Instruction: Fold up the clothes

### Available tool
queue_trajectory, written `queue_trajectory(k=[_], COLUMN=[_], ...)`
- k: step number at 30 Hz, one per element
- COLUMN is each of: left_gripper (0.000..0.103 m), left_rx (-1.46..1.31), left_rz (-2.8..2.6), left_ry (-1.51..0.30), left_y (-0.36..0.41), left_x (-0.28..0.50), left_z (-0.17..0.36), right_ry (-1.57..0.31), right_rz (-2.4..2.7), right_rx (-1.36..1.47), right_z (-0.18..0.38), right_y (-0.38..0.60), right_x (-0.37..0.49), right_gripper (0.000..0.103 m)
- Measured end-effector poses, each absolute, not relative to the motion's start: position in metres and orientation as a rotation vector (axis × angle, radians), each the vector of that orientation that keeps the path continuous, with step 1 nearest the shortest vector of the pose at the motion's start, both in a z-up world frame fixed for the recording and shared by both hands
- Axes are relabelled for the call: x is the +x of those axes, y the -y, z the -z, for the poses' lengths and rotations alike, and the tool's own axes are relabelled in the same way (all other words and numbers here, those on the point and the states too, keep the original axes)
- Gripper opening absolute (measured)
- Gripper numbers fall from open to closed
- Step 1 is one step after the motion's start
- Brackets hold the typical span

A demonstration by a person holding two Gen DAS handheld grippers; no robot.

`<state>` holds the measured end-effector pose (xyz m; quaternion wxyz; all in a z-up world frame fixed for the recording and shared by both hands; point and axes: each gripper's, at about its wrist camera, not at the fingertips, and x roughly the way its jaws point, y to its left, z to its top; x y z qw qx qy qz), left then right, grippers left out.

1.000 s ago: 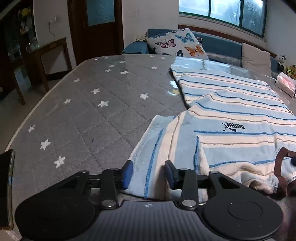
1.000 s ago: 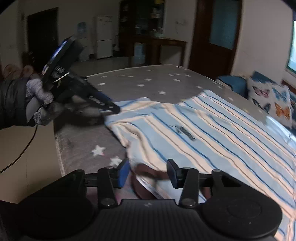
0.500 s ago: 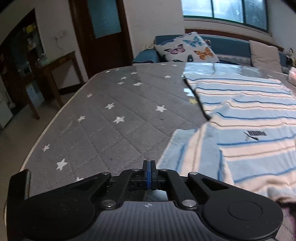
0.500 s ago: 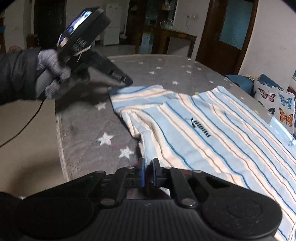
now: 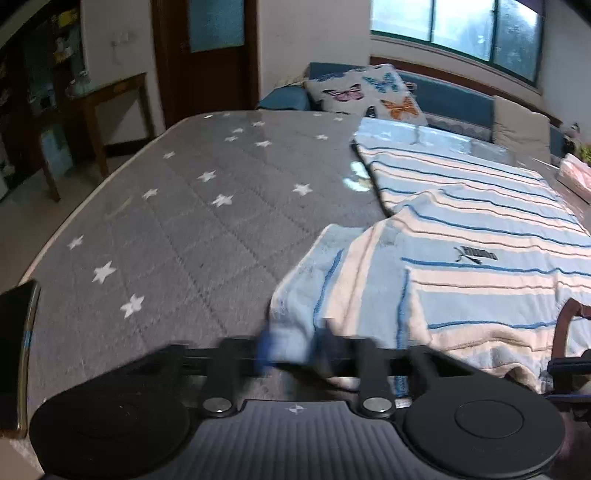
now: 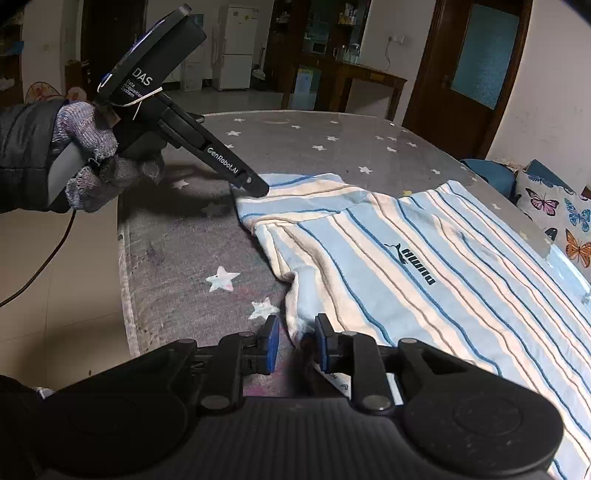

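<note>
We look low and close along each gripper, left wrist toward the window, right wrist toward the door, both sharing the striped shirt.

A blue-and-cream striped shirt lies spread, sleeve rumpled, on the grey star-patterned mattress.

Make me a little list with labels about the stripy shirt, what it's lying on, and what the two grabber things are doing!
shirt: striped shirt, blue and cream, black logo, spread out flat
surface: grey star-print mat
left gripper: open, fingers either side of the sleeve edge
right gripper: open, fingers either side of the collar end
behind: butterfly cushion
fold: not started
</note>
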<state>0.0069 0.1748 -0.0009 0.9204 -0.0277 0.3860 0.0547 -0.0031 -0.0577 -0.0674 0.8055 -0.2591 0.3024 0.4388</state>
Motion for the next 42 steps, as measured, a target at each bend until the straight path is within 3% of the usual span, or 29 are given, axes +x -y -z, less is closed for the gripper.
queue_trajectory(k=[10,17,18,20,26,37,39,41,42], left_gripper=[0.006,0.011,0.014,0.037,0.052,0.050,0.042,0.018,0.012], left_rx=[0.039,-0.045,-0.064,-0.088,-0.120,-0.208,-0.202,-0.193,-0.204], left_rz=[-0.135,-0.137,-0.141,-0.164,-0.179,-0.218,-0.213,-0.212,-0.203], left_ry=[-0.721,-0.776,-0.779,-0.784,-0.800,-0.813,-0.806,-0.802,-0.802], left_y=[-0.165,-0.176,-0.178,-0.182,-0.180,-0.179,-0.178,-0.178,-0.180], left_x=[0.022,0.018,0.015,0.008,-0.003,-0.004,-0.005,-0.003,-0.003], left_z=[-0.020,-0.007,-0.007,-0.008,-0.007,-0.002,-0.002,-0.002,-0.002], right_ry=[-0.660,-0.668,-0.663,-0.665,-0.736,-0.715,-0.706,-0.707,-0.711], right_rz=[-0.944,-0.969,-0.965,-0.946,-0.943,-0.927,-0.927,-0.930,-0.933], right_rx=[-0.536,-0.485,-0.467,-0.433,-0.427,-0.369,-0.367,-0.361,-0.354], right_z=[0.069,0.057,0.054,0.051,0.068,0.056,0.056,0.057,0.058], right_y=[0.053,0.057,0.058,0.057,0.047,0.038,0.027,0.015,0.011], right_x=[-0.001,0.006,0.009,0.017,0.027,0.042,0.048,0.052,0.054], right_gripper=[0.019,0.020,0.020,0.020,0.021,0.022,0.022,0.022,0.022])
